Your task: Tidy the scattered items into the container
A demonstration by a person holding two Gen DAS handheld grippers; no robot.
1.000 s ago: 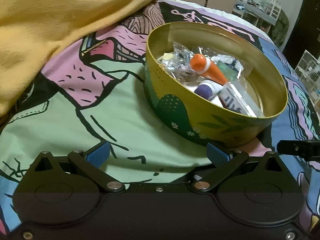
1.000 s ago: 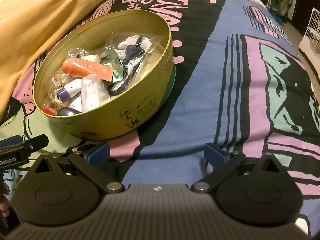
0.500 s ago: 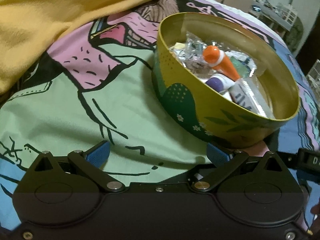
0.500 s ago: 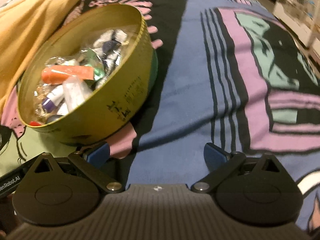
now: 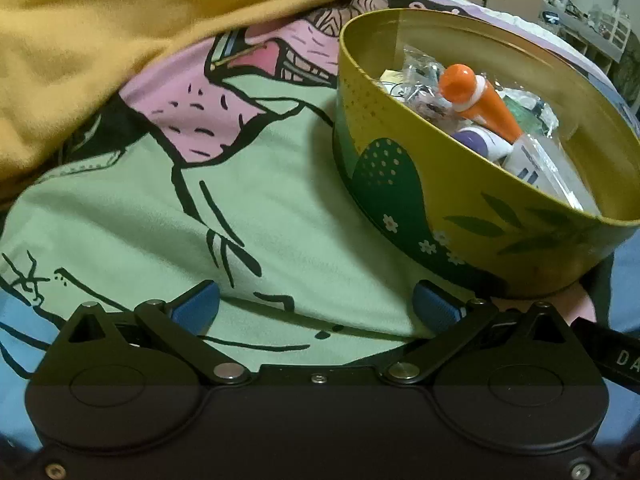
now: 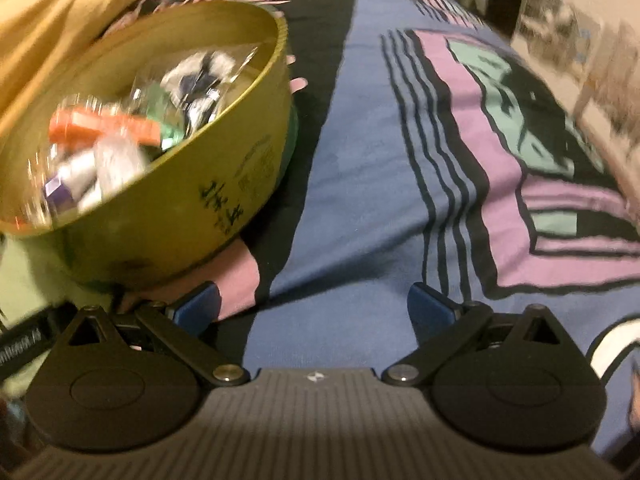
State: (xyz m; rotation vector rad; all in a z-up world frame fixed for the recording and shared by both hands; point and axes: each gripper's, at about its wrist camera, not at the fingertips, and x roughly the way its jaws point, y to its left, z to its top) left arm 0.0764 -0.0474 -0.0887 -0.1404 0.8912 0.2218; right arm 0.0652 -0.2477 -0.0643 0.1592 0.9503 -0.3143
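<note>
Fingers of my left gripper stand wide apart with nothing between them, their blue ribbed pads low over green printed fabric of the bedspread. The right pad sits just beside the foot of the tin; I cannot tell if it touches. The tin is round, smooth metal, yellow with dark green hills, leaves and small white flowers. Inside lie an orange tube with a white collar, a purple-capped tube, a white tube and crinkled clear wrappers. A soft yellow blanket is heaped at the bedspread's far left.

My right gripper is likewise spread wide and empty, over blue and pink fabric. Blurred here, the tin sits to the left, black lettering on its wall, the orange tube and wrappers inside. Its base is near my left pad.
</note>
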